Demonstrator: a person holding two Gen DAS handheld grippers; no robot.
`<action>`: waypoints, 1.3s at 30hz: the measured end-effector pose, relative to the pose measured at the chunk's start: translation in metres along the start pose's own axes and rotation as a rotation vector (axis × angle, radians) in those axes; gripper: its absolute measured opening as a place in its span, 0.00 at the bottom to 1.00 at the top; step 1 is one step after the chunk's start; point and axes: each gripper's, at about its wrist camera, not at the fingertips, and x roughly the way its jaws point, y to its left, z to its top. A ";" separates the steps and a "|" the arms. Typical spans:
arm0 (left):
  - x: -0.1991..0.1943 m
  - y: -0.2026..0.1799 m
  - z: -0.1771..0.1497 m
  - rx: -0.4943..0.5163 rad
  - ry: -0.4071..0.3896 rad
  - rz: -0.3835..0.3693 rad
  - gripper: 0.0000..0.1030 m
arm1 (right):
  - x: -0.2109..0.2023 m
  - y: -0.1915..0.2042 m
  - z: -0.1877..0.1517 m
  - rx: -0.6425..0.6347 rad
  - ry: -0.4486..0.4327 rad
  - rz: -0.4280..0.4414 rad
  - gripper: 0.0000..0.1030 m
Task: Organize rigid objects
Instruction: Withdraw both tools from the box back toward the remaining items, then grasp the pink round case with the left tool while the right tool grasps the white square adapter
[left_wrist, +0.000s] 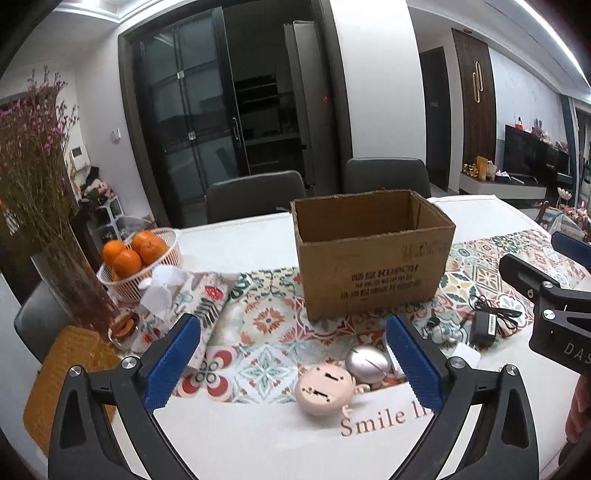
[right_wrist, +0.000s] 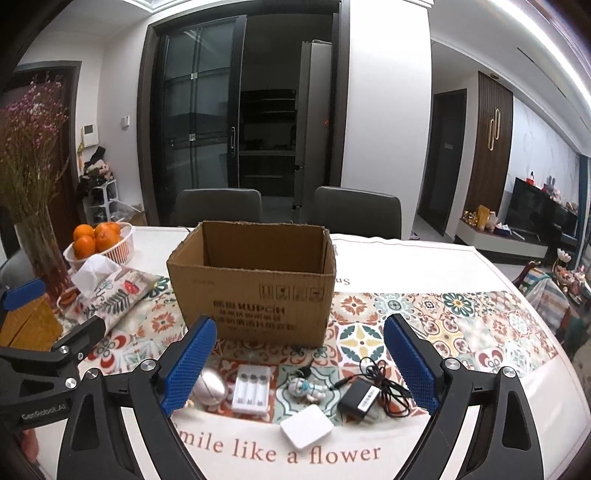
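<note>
- Rigid objects wait in a loose row on the patterned cloth of the surface (right_wrist: 424, 258), right in front of the open cardboard box (right_wrist: 255, 280) — presumably the bin they are meant for, standing upright with its mouth up and nothing visible inside.
- Far left, off the job: a vase of dried flowers (right_wrist: 29, 155), a white basket of oranges (right_wrist: 101, 242) and a tissue pack in a floral cover (right_wrist: 110, 288), all well apart from the row.
- The left hand-held gripper (left_wrist: 291, 360) hovers wide apart and empty above the near edge, lined up over the pink round toy (left_wrist: 325, 391), which lies flat, face up, little feet towards the camera.
- Just beside it, touching or nearly so, the silver egg-shaped case (right_wrist: 210, 387) lies with its long axis running roughly left-right.
- Next, the white battery charger (right_wrist: 251, 393) lies flat, long axis pointing away towards the box.
- Then a small astronaut figure (right_wrist: 306, 389) lies on its side, tipped across the cloth.
- The white square box (right_wrist: 306, 426) sits nearest the edge, turned corner-on.
- The black power adapter (right_wrist: 360, 400) angles diagonally, its tangled cord (right_wrist: 380, 384) bunched to its right.
- The right hand-held gripper (right_wrist: 301, 363) is also spread wide, holding nothing, framing the charger-to-adapter stretch; my read is that no pick has begun.
</note>
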 end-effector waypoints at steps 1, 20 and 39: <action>0.000 0.000 -0.002 -0.004 0.003 -0.003 1.00 | -0.002 0.001 -0.001 -0.001 0.001 -0.001 0.90; 0.007 0.001 -0.039 0.030 0.082 -0.024 0.99 | -0.003 0.007 -0.035 0.025 0.081 0.003 0.91; 0.061 -0.008 -0.052 0.181 0.237 -0.092 0.99 | 0.035 0.007 -0.074 0.131 0.237 0.004 0.91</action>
